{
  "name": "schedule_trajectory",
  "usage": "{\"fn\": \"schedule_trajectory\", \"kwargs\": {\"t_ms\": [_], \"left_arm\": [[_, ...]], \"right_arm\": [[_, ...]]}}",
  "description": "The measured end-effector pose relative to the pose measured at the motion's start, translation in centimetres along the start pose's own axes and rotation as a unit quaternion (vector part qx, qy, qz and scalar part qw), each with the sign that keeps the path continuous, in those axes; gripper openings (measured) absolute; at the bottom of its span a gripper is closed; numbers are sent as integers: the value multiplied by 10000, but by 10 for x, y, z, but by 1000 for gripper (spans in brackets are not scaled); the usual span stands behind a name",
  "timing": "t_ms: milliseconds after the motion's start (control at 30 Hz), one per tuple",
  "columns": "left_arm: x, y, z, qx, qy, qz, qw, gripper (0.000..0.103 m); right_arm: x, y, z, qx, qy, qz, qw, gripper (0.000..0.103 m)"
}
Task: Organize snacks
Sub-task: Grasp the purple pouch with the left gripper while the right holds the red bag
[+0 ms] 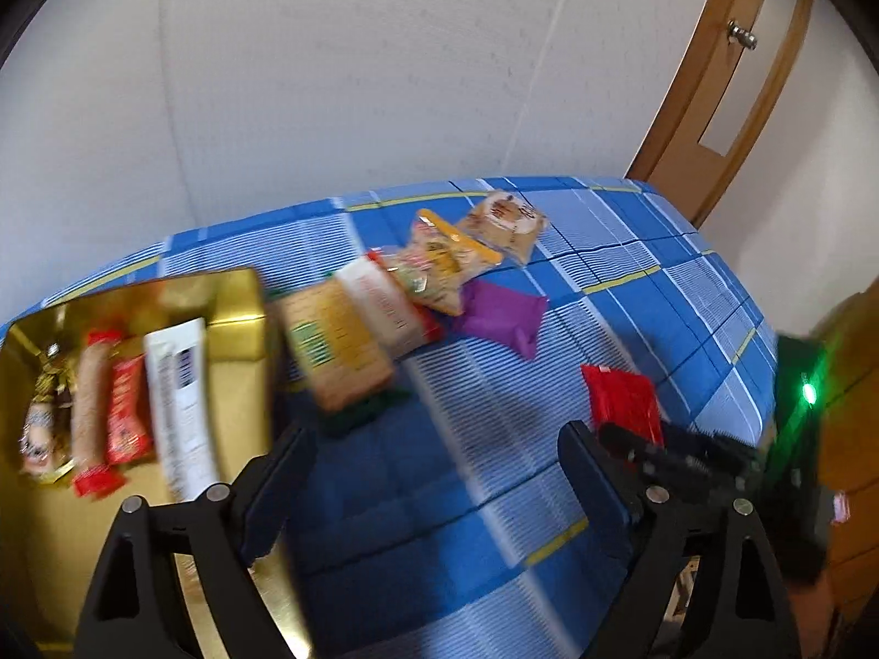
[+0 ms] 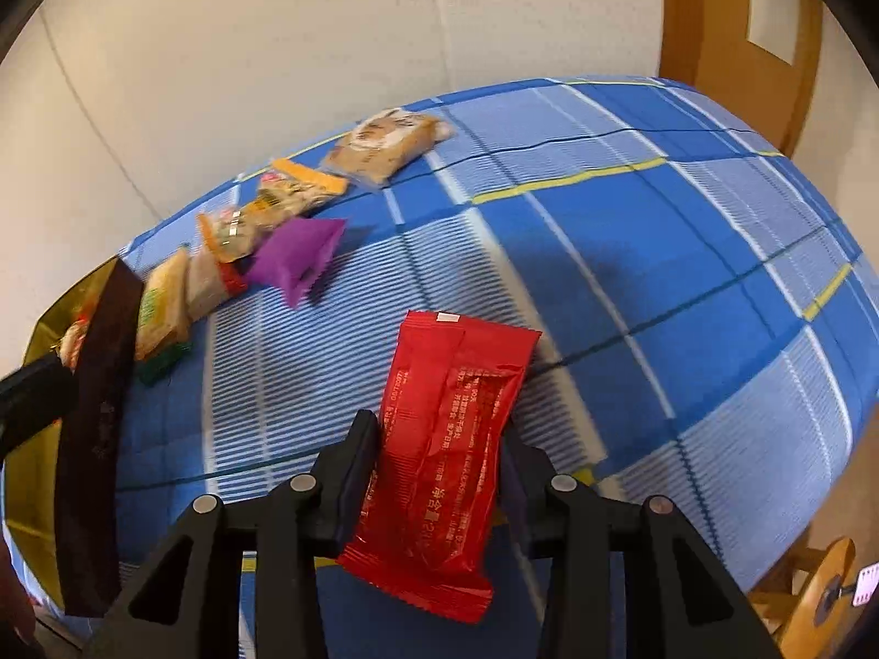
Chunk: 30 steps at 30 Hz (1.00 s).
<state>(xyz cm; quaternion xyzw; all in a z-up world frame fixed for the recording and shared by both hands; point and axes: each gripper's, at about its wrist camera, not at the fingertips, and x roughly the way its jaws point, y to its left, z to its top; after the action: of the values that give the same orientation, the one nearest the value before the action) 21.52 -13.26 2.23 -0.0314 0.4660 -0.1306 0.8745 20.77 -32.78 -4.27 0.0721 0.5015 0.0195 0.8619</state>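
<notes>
Blue checked cloth (image 2: 632, 252); right gripper (image 2: 439, 439) clamps red packet (image 2: 445, 439).

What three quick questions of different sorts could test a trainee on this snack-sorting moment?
1. True or false: the right gripper is shut on the flat red foil snack packet.
2. Which holds nothing? A: left gripper. B: right gripper.
3. Fill in: the gold rectangular box holding upright snack bars lies toward the ___ edge of the left wrist view.

Key
1. True: the packet sits between the pads, lifted off the blue checked cloth.
2. A: its jaws stand wide apart with only cloth between them.
3. Left; the purple pillow-shaped packet lies loose on the cloth to its right.
</notes>
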Motion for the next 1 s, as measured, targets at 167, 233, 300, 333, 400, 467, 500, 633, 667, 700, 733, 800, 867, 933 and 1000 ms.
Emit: {"fn": "schedule_trajectory", "kwargs": {"t_ms": [167,233,300,333,400,467,500,633,667,700,733,800,867,933,1000], "left_arm": [[41,-11,22,-474,287,-67,9984,89],[59,-13,29,-676,433,33,9968,88],[72,-14,35,-774,522,116,9956,88],[81,-14,39,-906,567,114,9942,87],[89,-14,44,-1063,590,119,9925,87],[99,-15,49,-1314,642,53,9892,87],[104,-16,51,-1409,686,-5,9876,87],[121,-24,57,-1599,789,-5,9840,86],[121,-27,59,-1559,717,109,9851,83],[123,-30,60,-1538,707,149,9855,75],[124,-34,62,-1425,703,242,9870,74],[124,-39,62,-1201,688,306,9899,71],[122,-39,59,-1140,629,310,9910,61],[119,-37,55,-1098,605,214,9919,59],[116,-33,50,-1021,598,191,9928,58]], "right_arm": [[-2,-13,0,301,4,188,9994,42],[-1,-13,0,378,3,197,9991,42],[0,-12,0,437,14,176,9989,42],[-2,-12,0,466,19,180,9987,42],[-1,-14,1,537,40,224,9983,42],[-3,-18,1,649,48,309,9974,42],[-3,-20,2,689,54,350,9970,42],[-3,-24,2,812,57,467,9956,42],[-3,-24,1,823,58,478,9954,42],[-3,-24,1,831,56,485,9953,42],[-3,-23,1,835,54,494,9953,42],[-3,-24,0,853,60,522,9950,42],[-4,-26,0,914,61,582,9941,42],[-4,-29,0,963,67,632,9933,42],[-4,-29,0,991,55,664,9928,42]]}}
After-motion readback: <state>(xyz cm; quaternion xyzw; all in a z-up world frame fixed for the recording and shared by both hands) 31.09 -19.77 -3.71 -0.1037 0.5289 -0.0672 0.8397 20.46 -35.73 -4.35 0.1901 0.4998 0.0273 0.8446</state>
